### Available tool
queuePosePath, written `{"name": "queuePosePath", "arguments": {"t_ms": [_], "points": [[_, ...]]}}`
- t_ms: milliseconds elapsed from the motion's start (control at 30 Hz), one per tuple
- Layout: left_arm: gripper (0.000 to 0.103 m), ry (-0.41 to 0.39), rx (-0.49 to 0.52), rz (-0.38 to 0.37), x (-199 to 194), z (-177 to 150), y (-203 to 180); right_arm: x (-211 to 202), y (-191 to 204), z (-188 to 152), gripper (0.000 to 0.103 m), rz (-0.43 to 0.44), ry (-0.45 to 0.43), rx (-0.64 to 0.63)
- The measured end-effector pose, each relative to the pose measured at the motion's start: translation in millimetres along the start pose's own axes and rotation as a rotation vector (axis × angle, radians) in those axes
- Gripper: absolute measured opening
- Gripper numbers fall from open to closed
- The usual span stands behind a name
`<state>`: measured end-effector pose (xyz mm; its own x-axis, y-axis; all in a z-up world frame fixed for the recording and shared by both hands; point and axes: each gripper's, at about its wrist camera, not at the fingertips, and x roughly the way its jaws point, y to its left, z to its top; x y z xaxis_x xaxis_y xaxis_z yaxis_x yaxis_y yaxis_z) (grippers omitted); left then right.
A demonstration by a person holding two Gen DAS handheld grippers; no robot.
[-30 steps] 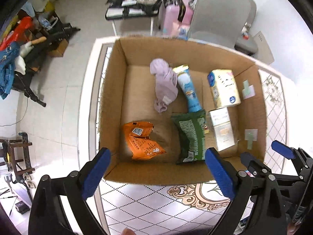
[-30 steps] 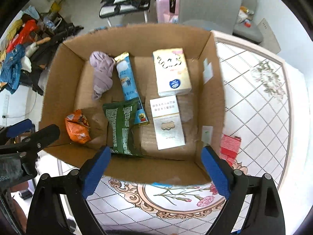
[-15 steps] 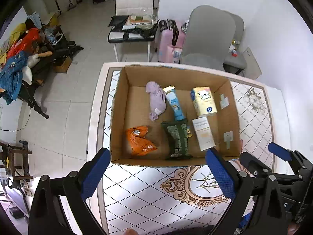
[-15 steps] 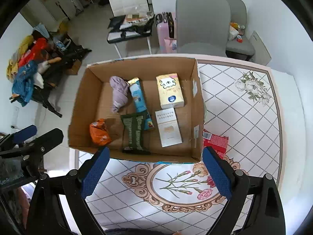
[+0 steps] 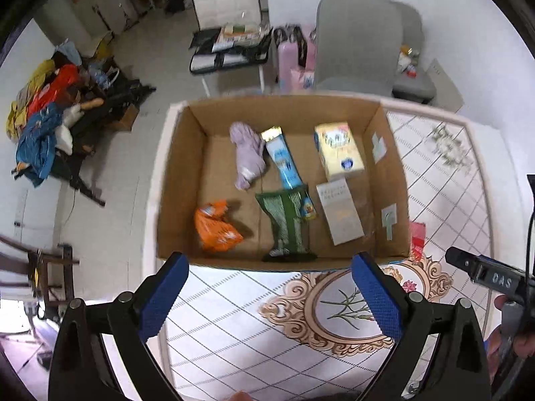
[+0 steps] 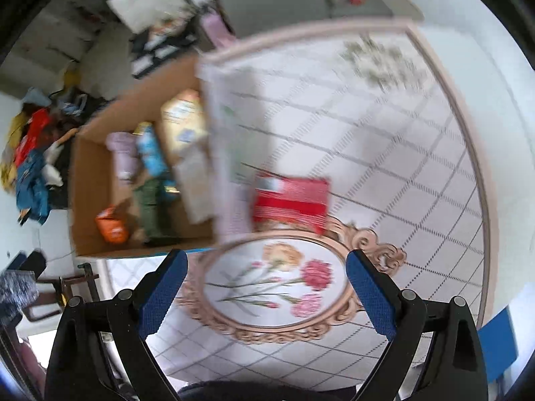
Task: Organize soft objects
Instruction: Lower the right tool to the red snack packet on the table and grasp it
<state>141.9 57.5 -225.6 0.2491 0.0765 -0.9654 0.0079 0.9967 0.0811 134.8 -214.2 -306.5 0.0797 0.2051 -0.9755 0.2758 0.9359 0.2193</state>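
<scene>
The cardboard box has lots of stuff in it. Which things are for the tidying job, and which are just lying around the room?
For the job:
cardboard box
purple cloth
orange packet
green packet
blue tube
yellow pack
white pack
red packet, on the table beside the box

Just lying about:
grey chair
white chair
pile of clothes

open-topped box (image 5: 389, 180), bare left floor strip
</scene>
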Motion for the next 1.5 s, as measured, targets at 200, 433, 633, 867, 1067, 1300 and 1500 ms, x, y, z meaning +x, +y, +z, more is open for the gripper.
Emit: {"name": "queuePosePath", "arguments": {"t_ms": [200, 433, 633, 867, 1067, 1300, 1500], "points": [[0.1, 0.092, -0.021, 0.078, 44.6, 4.5, -26.9, 83.3, -52.1, 34.3, 0.097, 0.113, 0.18, 0.174], [0.1, 0.148, -0.084, 0.09, 63.2, 9.3, -32.0, 136.4, -49.3, 63.1, 0.097, 0.127, 0.255, 0.258], [0.1, 0.171, -0.122, 0.087, 71.7, 10.8, -29.8, 155.7, -30.2, 72.9, 0.097, 0.074, 0.263, 0.223], [0.1, 0.211, -0.125, 0.073, 85.4, 8.7, -35.0, 161.2, -11.6, 61.0, 0.096, -0.042, 0.259, 0.071], [0.1, 0.216, -0.095, 0.04, 87.0, 6.0, -47.7, 149.0, -33.8, 42.9, 0.096, -0.111, 0.287, -0.023], [0.1, 0.203, -0.063, 0.0, 81.3, -1.4, -57.0, 108.5, 19.1, 7.4, 0.096, -0.269, 0.203, -0.64], [0.1, 0.192, -0.062, 0.036, 88.2, -16.6, -69.0, 149.4, 59.0, -21.9, 0.096, -0.399, 0.332, -1.092]]}}
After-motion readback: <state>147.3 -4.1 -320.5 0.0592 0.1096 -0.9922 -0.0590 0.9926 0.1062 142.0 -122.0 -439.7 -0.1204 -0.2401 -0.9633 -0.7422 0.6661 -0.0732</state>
